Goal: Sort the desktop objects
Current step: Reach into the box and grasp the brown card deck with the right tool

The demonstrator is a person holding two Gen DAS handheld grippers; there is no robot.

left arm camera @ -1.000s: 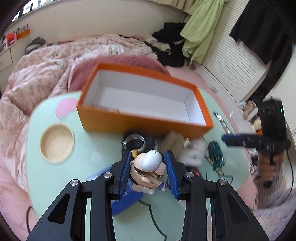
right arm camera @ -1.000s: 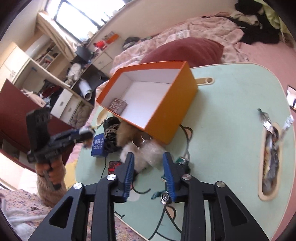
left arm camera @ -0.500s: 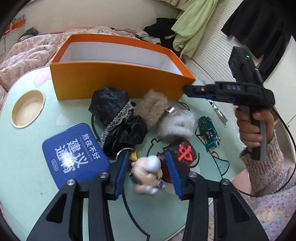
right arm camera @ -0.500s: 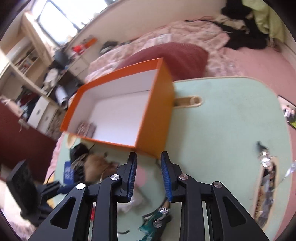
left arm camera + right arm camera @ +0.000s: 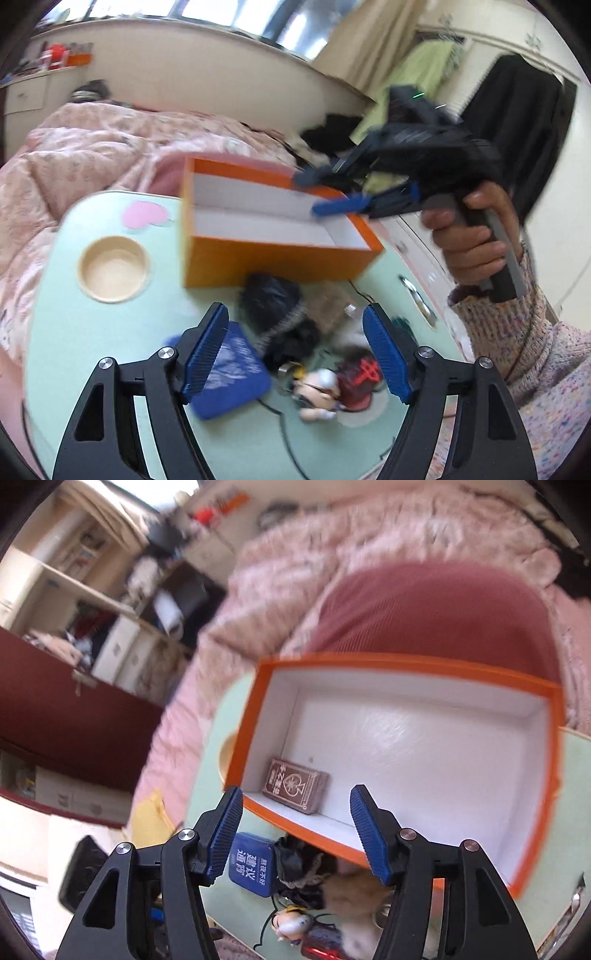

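One orange cardboard box with a white inside [image 5: 406, 746] stands on the pale green table [image 5: 74, 325], and one dark brown card pack [image 5: 295, 790] lies in its near left corner; nothing else shows inside it. The right gripper [image 5: 295, 830] hangs over the box's near rim, its two blue-padded jaws opening with nothing between them. In the left wrist view that same gripper appears blurred above the box's right end, held by one hand [image 5: 476, 240] in a speckled knit sleeve [image 5: 535, 354].

The left gripper [image 5: 295, 350] is over the heap in front of the box, its jaws opening too, wide and empty. Below it on the table lie one flat blue tin with white lettering [image 5: 229, 373], one black lace-trimmed fabric bundle [image 5: 277, 314], one tan furry piece [image 5: 328, 302], one small figurine with a pale round head [image 5: 317, 391], and one dark red item with a bright red mark [image 5: 358, 376]. The figurine lies loose, touching neither jaw. One round wooden cup recess [image 5: 112, 267] and one pink heart mark [image 5: 142, 214] sit in the tabletop, left of the box.
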